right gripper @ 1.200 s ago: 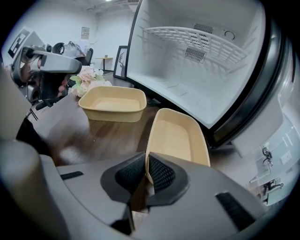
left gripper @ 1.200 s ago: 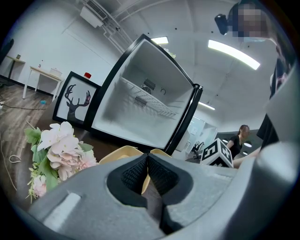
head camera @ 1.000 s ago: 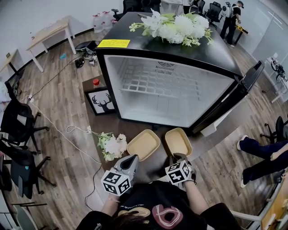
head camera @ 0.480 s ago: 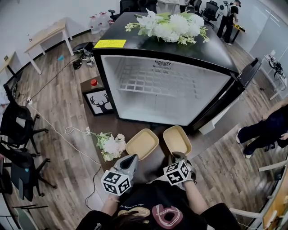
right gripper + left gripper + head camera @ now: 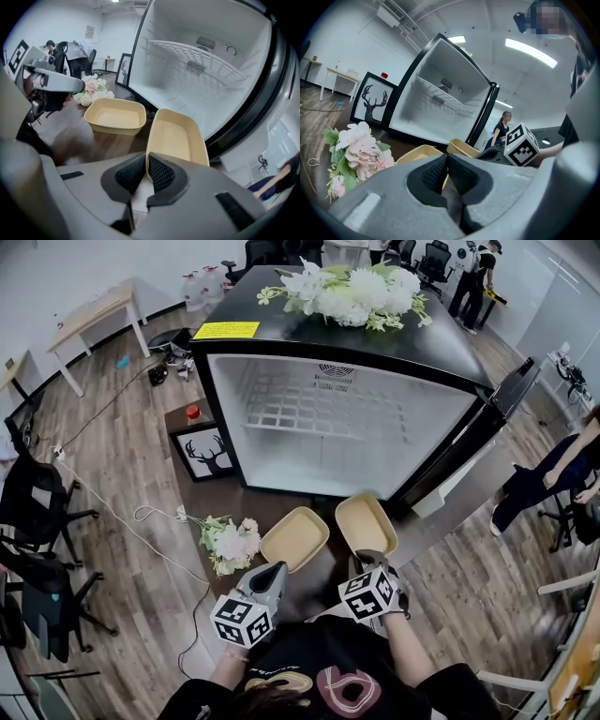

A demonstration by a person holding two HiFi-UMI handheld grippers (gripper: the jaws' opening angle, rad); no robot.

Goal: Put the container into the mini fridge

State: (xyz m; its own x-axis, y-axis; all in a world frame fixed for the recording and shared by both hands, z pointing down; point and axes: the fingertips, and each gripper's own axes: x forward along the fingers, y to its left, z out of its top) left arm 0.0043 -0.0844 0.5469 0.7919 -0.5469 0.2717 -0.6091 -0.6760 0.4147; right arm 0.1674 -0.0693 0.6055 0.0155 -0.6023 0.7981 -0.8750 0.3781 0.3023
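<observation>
Two shallow beige containers lie on the dark wooden table in front of the open mini fridge (image 5: 347, 418). My right gripper (image 5: 367, 559) is shut on the near rim of the right container (image 5: 366, 523), which tilts up toward the fridge's white inside (image 5: 197, 70). In the right gripper view the pads (image 5: 159, 172) pinch that container's (image 5: 176, 138) rim. The left container (image 5: 295, 538) lies flat beside it, also seen from the right gripper (image 5: 115, 115). My left gripper (image 5: 278, 570) hovers just behind the left container, shut with nothing in it (image 5: 444, 173).
A bunch of pale flowers (image 5: 230, 545) lies left of the containers. A framed deer picture (image 5: 211, 453) leans by the fridge. The fridge door (image 5: 506, 413) stands open at right. More flowers (image 5: 352, 292) top the fridge. A person (image 5: 553, 474) is at right, office chairs (image 5: 37, 502) at left.
The right gripper has risen a little with the right container, whose far end now sits closer to the fridge. The left gripper has kept still. The person at right has moved.
</observation>
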